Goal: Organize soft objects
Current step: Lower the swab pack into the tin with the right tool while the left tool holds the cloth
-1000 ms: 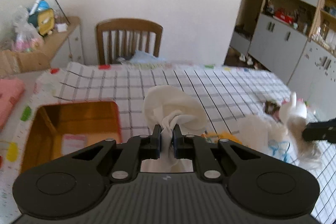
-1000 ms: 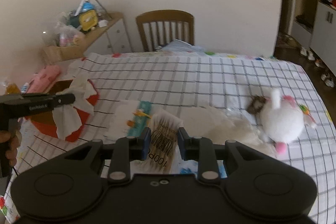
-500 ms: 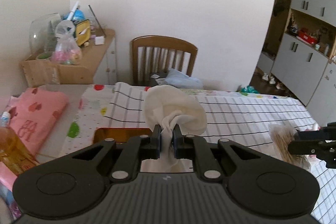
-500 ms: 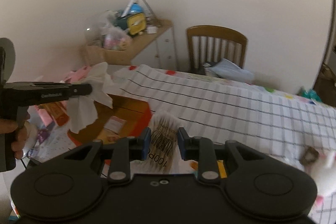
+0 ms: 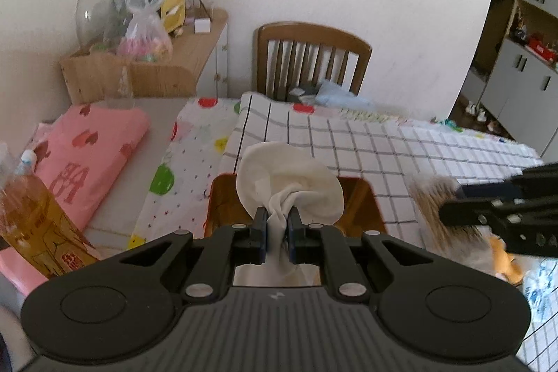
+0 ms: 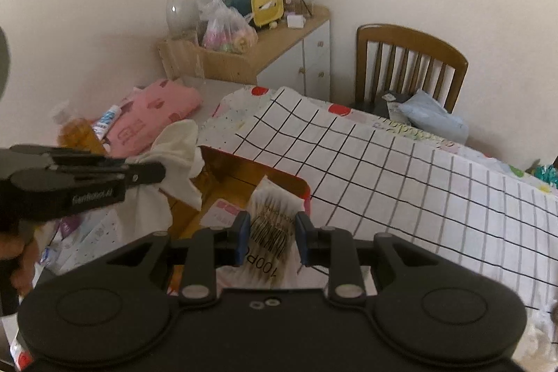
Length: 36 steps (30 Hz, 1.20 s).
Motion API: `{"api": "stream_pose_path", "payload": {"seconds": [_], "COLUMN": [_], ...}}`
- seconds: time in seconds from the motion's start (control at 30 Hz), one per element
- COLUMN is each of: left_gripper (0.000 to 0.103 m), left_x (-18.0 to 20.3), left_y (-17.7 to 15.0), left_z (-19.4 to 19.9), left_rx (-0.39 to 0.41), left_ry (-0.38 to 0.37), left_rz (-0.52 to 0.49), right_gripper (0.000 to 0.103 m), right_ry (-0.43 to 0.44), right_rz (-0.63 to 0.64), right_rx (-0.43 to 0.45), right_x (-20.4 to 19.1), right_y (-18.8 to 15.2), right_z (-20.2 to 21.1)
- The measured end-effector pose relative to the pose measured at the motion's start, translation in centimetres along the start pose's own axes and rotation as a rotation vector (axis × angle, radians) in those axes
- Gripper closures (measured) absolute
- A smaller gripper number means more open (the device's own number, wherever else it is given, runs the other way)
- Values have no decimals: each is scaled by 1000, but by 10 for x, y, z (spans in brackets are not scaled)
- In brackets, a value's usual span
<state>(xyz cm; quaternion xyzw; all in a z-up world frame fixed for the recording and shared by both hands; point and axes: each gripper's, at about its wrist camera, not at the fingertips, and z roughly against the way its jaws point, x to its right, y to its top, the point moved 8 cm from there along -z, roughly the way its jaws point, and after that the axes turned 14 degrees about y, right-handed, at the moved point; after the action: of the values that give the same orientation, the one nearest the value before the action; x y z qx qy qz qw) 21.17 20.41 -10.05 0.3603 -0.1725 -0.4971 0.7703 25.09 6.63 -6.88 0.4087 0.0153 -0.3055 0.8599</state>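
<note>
Two grippers [image 5: 278, 225] [image 6: 272, 237], one cloth [image 5: 289, 183], one packet [image 6: 270, 222]

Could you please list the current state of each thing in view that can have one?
Left tongs: shut on the white cloth.
White cloth: bunched, held above the tin.
Right tongs: shut on the cotton swab packet.
Cotton swab packet: held over the tin's edge.
Tin: open, a small card inside.

Below and ahead of both jaws the tin [image 6: 279, 176] stands open, with only a card [image 6: 219, 215] on its floor. Left of the jaws a bottle [image 5: 31, 222] and pink cloth [image 5: 90, 145] block passage; right, the checked table [image 5: 401, 145] is free.
</note>
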Motion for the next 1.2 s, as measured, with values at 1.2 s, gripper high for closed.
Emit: {"api": "stream_pose_path", "payload": {"seconds": [1.2], "left_gripper": [92], "left_x": [10], "left_y": [-52], "left_z": [-82], "left_rx": [-187], "left_ry": [-39], "left_rz": [-72], "right_gripper": [72], "right_ry": [-10], "right_rz": [82], "right_rx": [-202], "right_x": [-1], "right_y": [-16], "right_z": [-136]}}
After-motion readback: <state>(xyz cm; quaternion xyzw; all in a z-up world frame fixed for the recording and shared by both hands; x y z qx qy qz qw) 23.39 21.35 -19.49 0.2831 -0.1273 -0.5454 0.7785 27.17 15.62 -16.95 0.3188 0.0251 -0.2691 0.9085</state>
